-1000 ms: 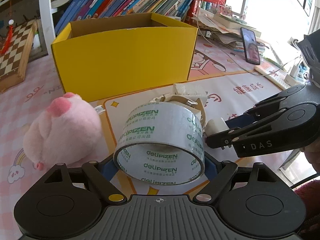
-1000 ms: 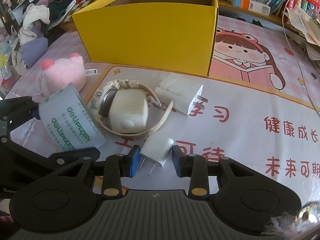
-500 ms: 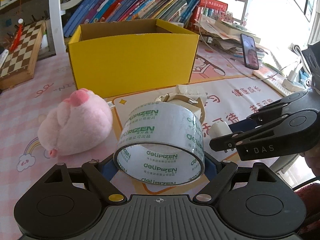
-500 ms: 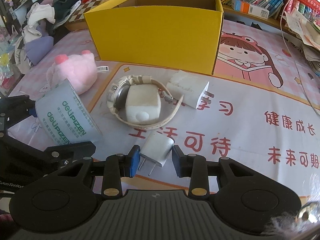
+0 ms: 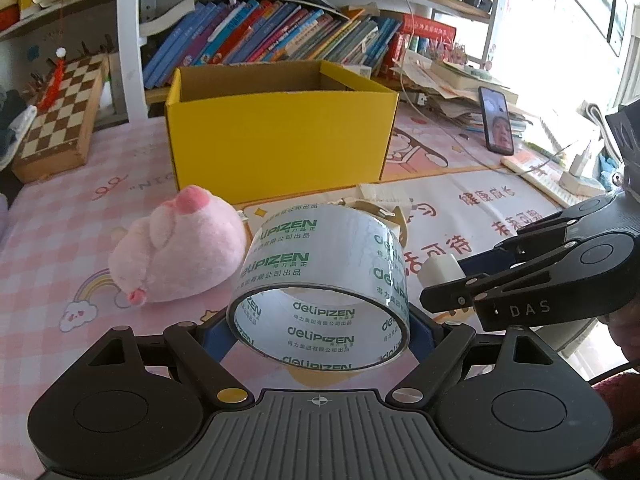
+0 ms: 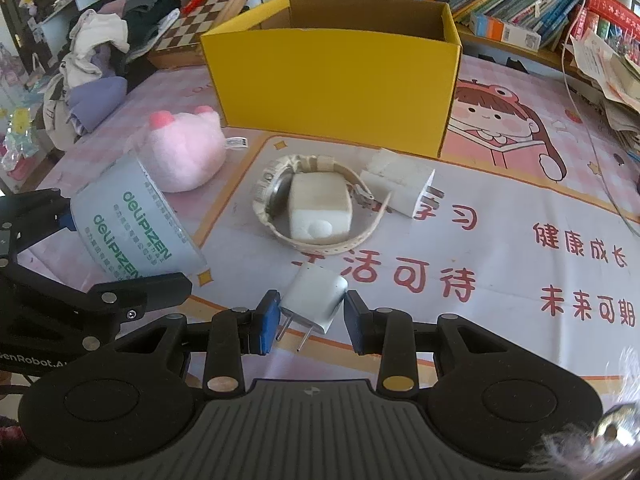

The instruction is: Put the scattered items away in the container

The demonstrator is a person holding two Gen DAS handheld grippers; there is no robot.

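A clear tape roll printed with green lettering sat clamped between the left gripper's fingers. The right gripper held a small white charger — prongs pointing back. Beyond both stood the yellow box, open-topped.

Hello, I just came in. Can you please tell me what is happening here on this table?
A person is tidying loose items into the yellow cardboard box, with a handheld gripper in each hand. The left gripper has its jaws closed on a roll of clear tape, lifted off the mat. The right gripper holds a small white charger the same way. A pink plush toy, a watch, a white foam block and a larger white charger lie in front of the box.
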